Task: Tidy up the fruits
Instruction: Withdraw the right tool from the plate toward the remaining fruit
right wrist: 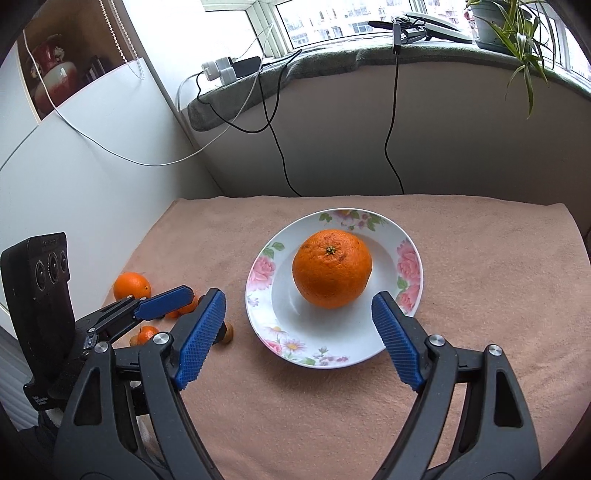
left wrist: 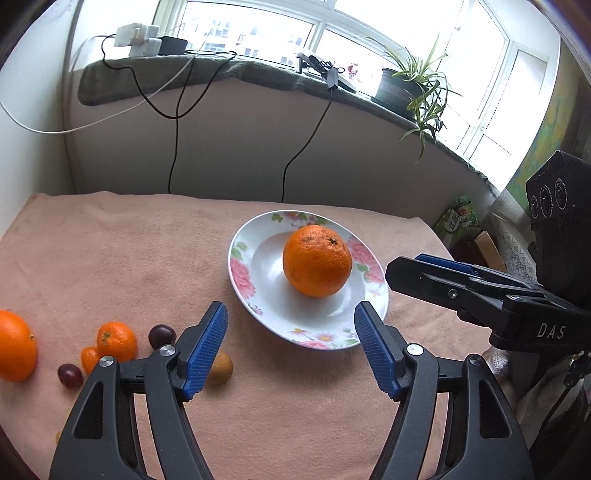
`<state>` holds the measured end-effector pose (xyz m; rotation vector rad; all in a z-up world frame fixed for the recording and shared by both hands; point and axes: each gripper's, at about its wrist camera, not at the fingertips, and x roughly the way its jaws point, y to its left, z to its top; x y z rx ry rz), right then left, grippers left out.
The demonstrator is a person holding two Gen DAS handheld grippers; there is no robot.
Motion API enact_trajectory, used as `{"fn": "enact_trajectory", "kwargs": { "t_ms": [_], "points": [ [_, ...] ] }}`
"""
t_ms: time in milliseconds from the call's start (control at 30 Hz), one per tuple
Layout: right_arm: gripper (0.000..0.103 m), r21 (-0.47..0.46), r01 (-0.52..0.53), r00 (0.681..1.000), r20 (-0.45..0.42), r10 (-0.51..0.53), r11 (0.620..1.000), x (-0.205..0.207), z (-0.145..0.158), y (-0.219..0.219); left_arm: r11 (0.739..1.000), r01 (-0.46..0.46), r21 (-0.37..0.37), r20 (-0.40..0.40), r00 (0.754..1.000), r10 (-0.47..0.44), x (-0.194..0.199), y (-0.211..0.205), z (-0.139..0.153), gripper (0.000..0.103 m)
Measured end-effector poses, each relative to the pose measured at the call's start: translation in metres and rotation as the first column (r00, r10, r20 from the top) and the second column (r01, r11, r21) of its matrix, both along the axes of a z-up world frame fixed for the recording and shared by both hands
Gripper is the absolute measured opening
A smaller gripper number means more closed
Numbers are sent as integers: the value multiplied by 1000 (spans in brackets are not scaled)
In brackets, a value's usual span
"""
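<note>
Left wrist view: the left gripper point(left wrist: 291, 325) hangs released and empty near a flowered plate point(left wrist: 243, 273) holding one large orange point(left wrist: 317, 261); loose fruit point(left wrist: 116, 340) waits at left. Right wrist view: the right gripper point(right wrist: 299, 317) is likewise released; a careless bump could roll the orange off the shallow plate.

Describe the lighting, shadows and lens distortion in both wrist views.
Left wrist view: daylight through the window blows out the panes; the large orange casts a soft shadow on the floral plate. Right wrist view: the same backlight, strong fisheye bending the windowsill, and dark vignetted corners.
</note>
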<state>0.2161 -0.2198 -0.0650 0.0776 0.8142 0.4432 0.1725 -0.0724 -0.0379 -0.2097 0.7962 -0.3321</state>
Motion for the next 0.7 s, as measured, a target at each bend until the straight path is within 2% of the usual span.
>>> {"fn": "enact_trajectory", "kwargs": {
  "t_ms": [200, 333, 500, 700],
  "points": [
    [84, 20, 16, 999, 51, -17, 1000, -15, -3, 5, 999, -34, 8, 13, 999, 34, -19, 20, -1, 72],
    [84, -33, 14, 997, 80, -11, 999, -24, -7, 15, 996, -82, 36, 28, 996, 81, -34, 37, -2, 72],
    [84, -65, -46, 997, 64, 50, 997, -34, -15, 33, 986, -159, 51, 35, 987, 157, -57, 67, -4, 72],
    [84, -78, -105, 992, 60, 110, 991, -45, -28, 53, 969, -224, 103, 26, 975, 223, -86, 95, -15, 72]
  ]
}}
